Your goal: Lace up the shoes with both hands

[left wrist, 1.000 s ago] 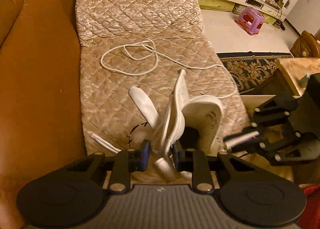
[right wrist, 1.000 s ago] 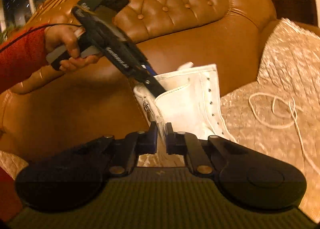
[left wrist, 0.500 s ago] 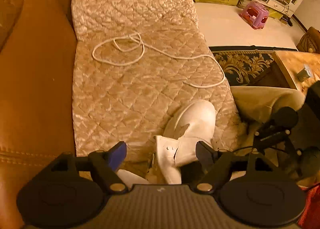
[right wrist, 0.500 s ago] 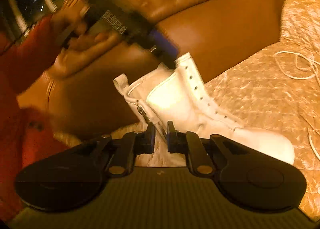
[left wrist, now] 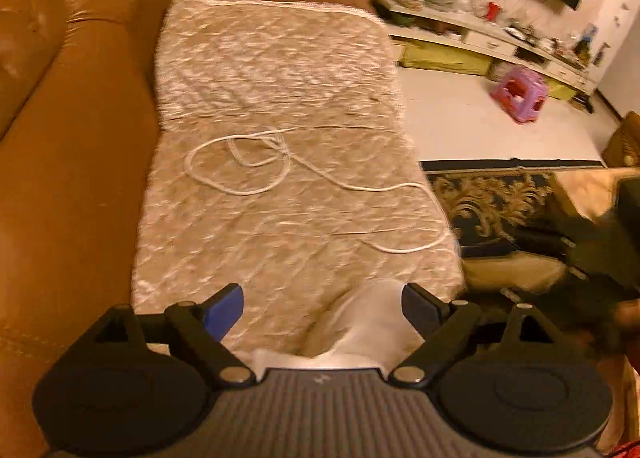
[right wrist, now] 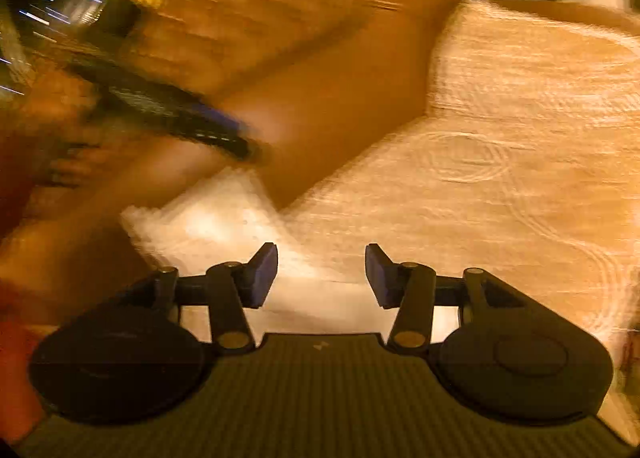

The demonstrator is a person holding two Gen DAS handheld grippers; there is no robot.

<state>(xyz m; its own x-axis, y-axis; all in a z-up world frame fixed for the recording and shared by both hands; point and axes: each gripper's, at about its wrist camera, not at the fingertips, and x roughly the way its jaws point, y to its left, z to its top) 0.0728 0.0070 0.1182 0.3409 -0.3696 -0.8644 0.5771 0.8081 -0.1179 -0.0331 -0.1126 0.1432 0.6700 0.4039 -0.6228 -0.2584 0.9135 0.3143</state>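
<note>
White boot [left wrist: 368, 322] beneath left hand-held gripper [left wrist: 322, 308]

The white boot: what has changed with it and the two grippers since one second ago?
Both grippers let go of the white boot. The left gripper and the right gripper were clamped on its upper; now their jaws are opening, nothing pressed between them, and both have drawn back. The boot has settled on the quilted cover. The white lace stayed loose there.

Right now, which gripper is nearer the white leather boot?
Left, probably. The left gripper, fingers opening, hovers right over the white boot; the right gripper, also opening, hangs off to its side, clear of it.
</note>
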